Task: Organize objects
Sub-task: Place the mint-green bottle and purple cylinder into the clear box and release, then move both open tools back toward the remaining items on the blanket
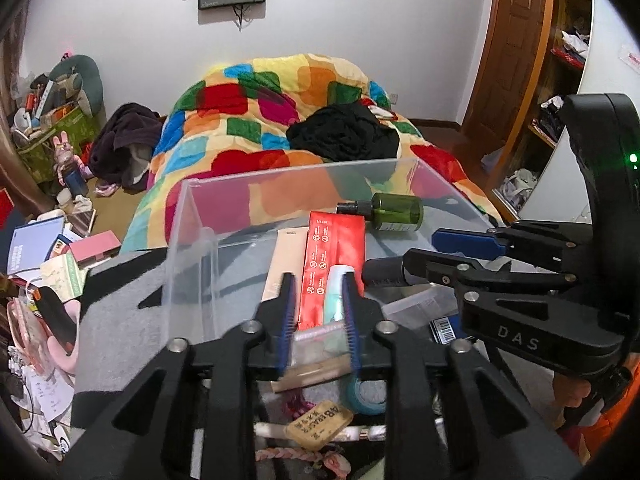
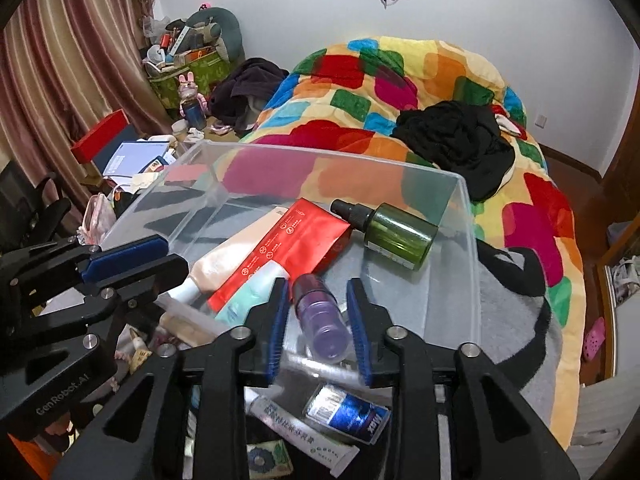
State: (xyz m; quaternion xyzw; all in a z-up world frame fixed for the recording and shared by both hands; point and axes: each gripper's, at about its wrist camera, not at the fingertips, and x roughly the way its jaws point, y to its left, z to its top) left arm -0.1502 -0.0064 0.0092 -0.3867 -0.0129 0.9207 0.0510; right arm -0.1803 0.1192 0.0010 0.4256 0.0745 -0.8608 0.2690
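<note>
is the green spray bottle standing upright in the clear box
No, the green spray bottle lies on its side inside the clear box.

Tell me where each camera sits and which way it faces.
Left wrist: on the left claw, angled down into the clear bin; right claw and a hand at right.
Right wrist: on the right claw, angled down over a purple bottle; left claw at left.
Shared: bin, red box, green bottle, quilt.

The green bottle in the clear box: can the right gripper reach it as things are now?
Probably yes. The green bottle lies uncovered at the far side of the clear box, ahead of the right gripper. But a purple bottle sits between its jaws.
</note>
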